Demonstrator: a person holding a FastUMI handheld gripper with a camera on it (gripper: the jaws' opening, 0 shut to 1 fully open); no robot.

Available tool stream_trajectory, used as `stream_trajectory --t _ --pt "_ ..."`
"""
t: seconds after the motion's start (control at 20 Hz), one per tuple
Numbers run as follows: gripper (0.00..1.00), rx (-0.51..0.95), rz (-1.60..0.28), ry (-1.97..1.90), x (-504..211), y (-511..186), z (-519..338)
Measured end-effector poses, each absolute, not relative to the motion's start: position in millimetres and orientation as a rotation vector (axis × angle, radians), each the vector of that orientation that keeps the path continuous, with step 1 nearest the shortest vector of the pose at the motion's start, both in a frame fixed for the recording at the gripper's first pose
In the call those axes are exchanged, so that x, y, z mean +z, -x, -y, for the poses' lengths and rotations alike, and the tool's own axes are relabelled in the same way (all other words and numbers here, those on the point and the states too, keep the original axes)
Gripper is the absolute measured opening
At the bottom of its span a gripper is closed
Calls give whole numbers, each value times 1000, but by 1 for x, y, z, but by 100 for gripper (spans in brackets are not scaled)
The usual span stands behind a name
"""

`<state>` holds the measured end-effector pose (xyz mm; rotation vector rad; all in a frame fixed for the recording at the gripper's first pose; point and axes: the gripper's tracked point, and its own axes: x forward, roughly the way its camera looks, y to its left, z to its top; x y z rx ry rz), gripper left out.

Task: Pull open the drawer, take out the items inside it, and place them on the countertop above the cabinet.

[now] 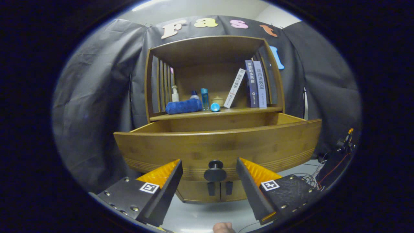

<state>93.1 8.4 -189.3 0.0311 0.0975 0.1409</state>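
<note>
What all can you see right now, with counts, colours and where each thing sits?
drawer: one, brown wood, pulled open under the shelf
knob: one, black, on the drawer front, between the jaws
shelf: one, brown wood, above the drawer
towel: one, blue, rolled, left on the shelf
pump bottle: one, white, behind the towel
tall bottle: one, clear blue, right of the towel
books: three, one white leaning, two purple upright
gripper: one, open, jaws either side of the knob, not touching

The wooden drawer [220, 145] stands pulled out, its round dark knob [215, 171] between the spread fingers of the gripper [209, 168], untouched. On the countertop [226, 113] above lie a rolled blue towel [183, 106], bottles [204, 99] and upright books [255, 84].
</note>
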Motion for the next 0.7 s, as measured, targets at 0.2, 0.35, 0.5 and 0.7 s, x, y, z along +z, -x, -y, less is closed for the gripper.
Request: stream_trajectory --t 0.2,0.35,0.5,0.7 --pt "99 92 -115 -51 -197 -114 -8" --pt "98 78 -89 -5 -196 -125 -9" --pt "99 67 -70 6 -196 -132 -8" --pt "99 94 -46 -71 -187 -147 -9"
